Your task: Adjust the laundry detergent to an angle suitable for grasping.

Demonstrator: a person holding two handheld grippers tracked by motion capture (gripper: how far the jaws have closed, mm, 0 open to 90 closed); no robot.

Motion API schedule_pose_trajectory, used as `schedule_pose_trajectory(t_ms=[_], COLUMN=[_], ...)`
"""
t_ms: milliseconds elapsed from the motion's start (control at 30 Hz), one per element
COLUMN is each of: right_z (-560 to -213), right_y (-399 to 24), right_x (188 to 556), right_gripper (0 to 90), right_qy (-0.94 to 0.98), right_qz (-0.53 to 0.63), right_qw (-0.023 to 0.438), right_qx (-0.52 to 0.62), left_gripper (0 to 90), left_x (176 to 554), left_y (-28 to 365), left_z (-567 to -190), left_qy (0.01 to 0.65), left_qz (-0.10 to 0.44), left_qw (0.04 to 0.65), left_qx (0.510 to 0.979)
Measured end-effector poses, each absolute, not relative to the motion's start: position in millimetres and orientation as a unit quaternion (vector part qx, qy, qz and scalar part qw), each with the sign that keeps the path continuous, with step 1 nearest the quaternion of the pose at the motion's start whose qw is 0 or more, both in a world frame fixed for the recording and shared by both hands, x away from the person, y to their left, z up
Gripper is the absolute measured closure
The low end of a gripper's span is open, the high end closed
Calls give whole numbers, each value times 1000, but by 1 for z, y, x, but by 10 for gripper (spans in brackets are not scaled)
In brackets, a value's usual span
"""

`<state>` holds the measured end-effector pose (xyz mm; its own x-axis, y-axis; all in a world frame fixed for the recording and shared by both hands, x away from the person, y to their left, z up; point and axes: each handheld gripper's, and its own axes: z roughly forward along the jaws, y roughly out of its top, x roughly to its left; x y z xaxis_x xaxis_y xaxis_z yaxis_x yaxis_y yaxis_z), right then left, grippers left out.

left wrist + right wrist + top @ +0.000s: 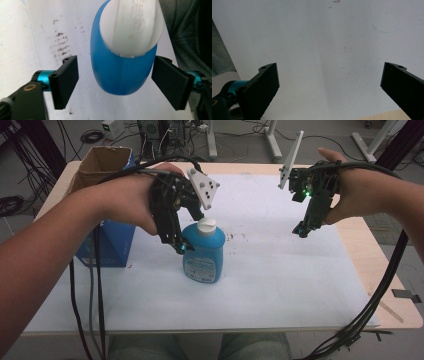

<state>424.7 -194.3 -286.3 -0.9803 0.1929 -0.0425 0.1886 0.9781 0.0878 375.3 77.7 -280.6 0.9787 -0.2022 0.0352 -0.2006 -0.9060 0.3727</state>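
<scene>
Left gripper view: blue bottle (pixel 120 72) with its white cap (pixel 131 26) sits between my jaws, clear of the pad (pixel 65 80) on one side and just beside the other pad (pixel 171 81) — no squeeze that I can see. My left gripper (pixel 181 244) is partly open, jaws pointing down along the bottle's shoulder. In the high view the bottle (pixel 202 251) stands upright on the white sheet (pixel 280 270), near the blue box (pixel 112 242) (cardboard flaps up). My right gripper (pixel 302 231) hangs well apart — jaws spread wide, nothing between them.
</scene>
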Motion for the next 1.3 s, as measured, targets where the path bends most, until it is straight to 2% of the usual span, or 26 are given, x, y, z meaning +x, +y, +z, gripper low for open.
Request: schedule_pose_trajectory(t_ms=[167, 400, 467, 667, 1100, 1300], right_z=[-287, -287, -286, -284, -276, -273], right_y=[-193, -191, -190, -184, -171, -168], right_x=[425, 426, 427, 428, 432, 433], right_gripper=[10, 10, 10, 10, 9, 10], right_qy=[994, 995, 995, 995, 997, 997], right_qz=[44, 44, 44, 46, 50, 50], right_qw=[25, 23, 23, 22, 19, 18], right_qx=[92, 89, 90, 83, 60, 56], left_gripper=[209, 154, 115, 110, 16, 16], left_x=[377, 378, 379, 382, 385, 387], left_y=[81, 90, 94, 107, 129, 134], left_z=[-275, -268, -266, -255, -238, -234], left_qy=[-88, -61, -48, -12, 36, 50], left_qz=[0, -1, 0, 3, 7, 7], left_qw=[183, 141, 131, 106, 48, 40], left_qx=[979, 988, 990, 994, 998, 998])
